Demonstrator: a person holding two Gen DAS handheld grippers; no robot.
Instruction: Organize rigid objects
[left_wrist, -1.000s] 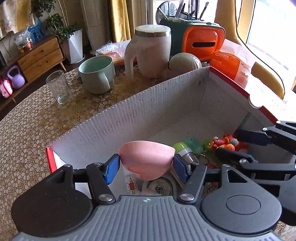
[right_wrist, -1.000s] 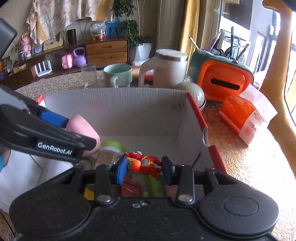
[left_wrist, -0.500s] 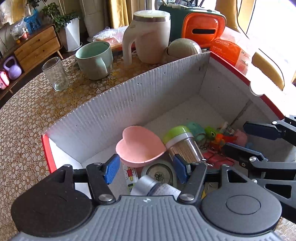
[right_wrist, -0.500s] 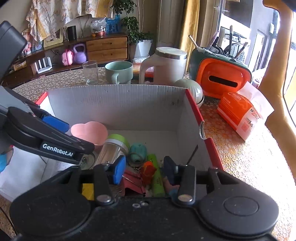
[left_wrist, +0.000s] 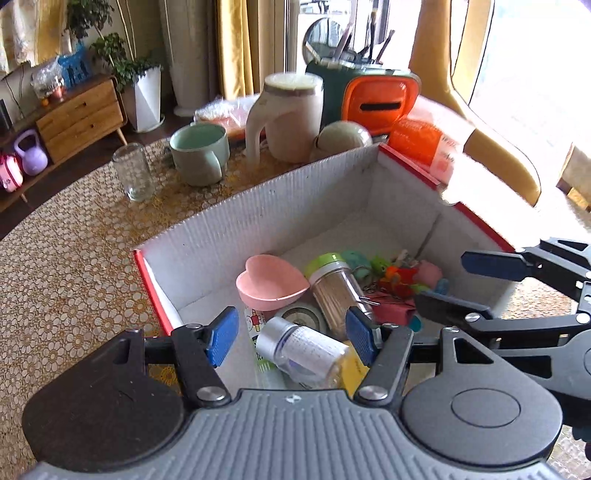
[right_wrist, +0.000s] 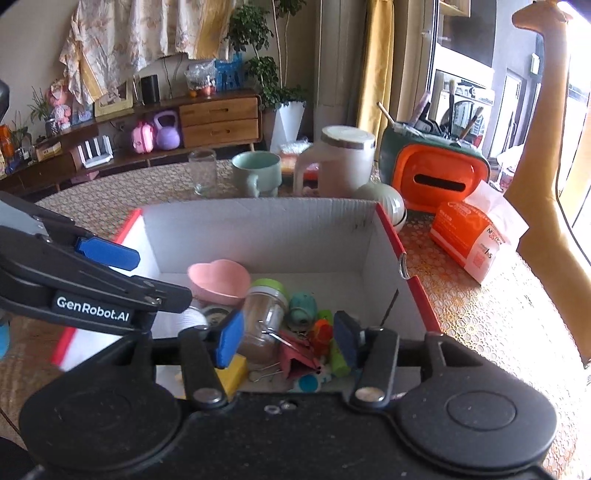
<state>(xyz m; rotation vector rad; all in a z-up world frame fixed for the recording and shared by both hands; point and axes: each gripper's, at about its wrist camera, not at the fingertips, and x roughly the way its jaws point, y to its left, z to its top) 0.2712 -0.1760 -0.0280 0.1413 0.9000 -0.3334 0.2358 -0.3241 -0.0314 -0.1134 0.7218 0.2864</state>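
A white cardboard box with red edges (left_wrist: 258, 221) (right_wrist: 258, 225) stands on the table. In it lie a pink heart-shaped bowl (left_wrist: 271, 282) (right_wrist: 219, 280), a green-lidded toothpick jar (left_wrist: 334, 291) (right_wrist: 264, 317), a silver-capped bottle (left_wrist: 299, 347), a small red-orange toy (left_wrist: 400, 275) (right_wrist: 321, 330) and other small items. My left gripper (left_wrist: 291, 336) is open and empty above the box's near edge. My right gripper (right_wrist: 288, 341) is open and empty above the box's near side; it also shows in the left wrist view (left_wrist: 476, 284).
Behind the box on the patterned table stand a clear glass (left_wrist: 133, 177) (right_wrist: 202, 170), a green mug (left_wrist: 199, 153) (right_wrist: 256, 173), a white lidded jug (left_wrist: 288, 116) (right_wrist: 338, 162), a green bowl (right_wrist: 384, 197), an orange-and-green holder (right_wrist: 436, 177) and an orange tissue pack (right_wrist: 471, 236).
My left gripper let go of the pink heart bowl, which now lies in the box. My right gripper let go of the red-orange toy. Both grippers pulled back and up.
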